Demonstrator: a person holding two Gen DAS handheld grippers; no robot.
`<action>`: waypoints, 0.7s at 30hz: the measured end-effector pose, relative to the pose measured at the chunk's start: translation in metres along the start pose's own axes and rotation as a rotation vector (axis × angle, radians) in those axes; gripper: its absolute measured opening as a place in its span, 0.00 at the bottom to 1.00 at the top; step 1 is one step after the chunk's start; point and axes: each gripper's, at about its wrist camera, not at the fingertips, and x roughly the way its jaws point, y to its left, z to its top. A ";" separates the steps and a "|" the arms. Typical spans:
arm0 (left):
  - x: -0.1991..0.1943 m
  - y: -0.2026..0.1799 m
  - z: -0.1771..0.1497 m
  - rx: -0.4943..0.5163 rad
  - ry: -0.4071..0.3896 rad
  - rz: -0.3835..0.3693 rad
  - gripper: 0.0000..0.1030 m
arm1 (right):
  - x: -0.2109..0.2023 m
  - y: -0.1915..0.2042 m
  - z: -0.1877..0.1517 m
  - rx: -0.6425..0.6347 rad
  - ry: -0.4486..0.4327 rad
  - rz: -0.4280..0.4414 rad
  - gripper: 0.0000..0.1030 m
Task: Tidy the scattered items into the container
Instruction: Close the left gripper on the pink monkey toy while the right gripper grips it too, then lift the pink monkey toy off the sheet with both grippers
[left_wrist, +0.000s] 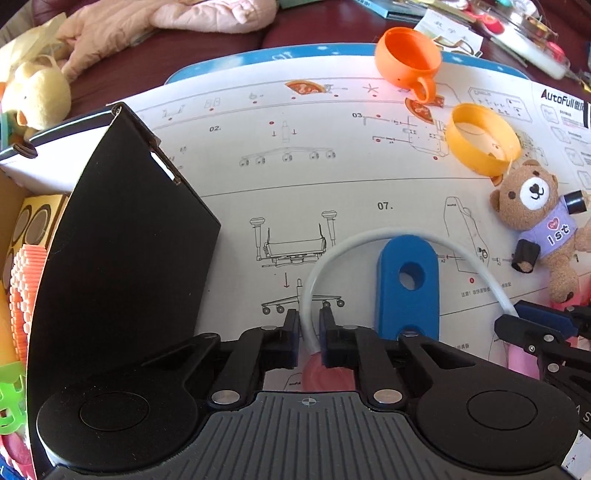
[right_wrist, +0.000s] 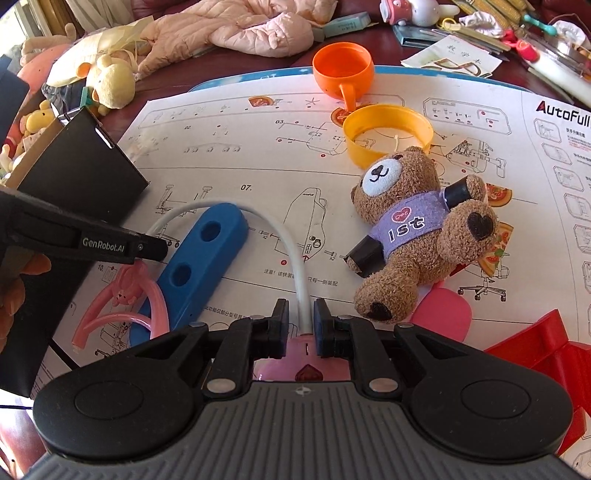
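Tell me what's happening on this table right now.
A person is tidying toys with two handheld tongs. The left tongs and right tongs each close on an end of the white cord, which arcs over the blue block. The teddy bear, orange cup and yellow ring lie loose on the instruction sheet; the black box stands at left.

White cable (right_wrist: 291, 251) arcs over blue block (right_wrist: 199, 258); bear (right_wrist: 406, 229) supine nearby; black box (left_wrist: 129, 236) w/ toys at left.

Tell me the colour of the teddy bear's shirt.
Purple, with white "1st" lettering and a heart: teddy bear's shirt, clearest in the right wrist view.
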 end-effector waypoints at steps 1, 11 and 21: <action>0.000 0.000 0.000 0.004 -0.007 -0.001 0.05 | -0.001 -0.001 0.001 0.012 -0.005 0.007 0.29; -0.016 0.011 -0.012 -0.001 -0.104 -0.027 0.03 | 0.009 0.006 0.016 -0.054 0.004 -0.029 0.34; -0.027 0.007 -0.011 0.025 -0.154 -0.117 0.03 | 0.016 0.012 0.016 -0.087 -0.023 -0.084 0.12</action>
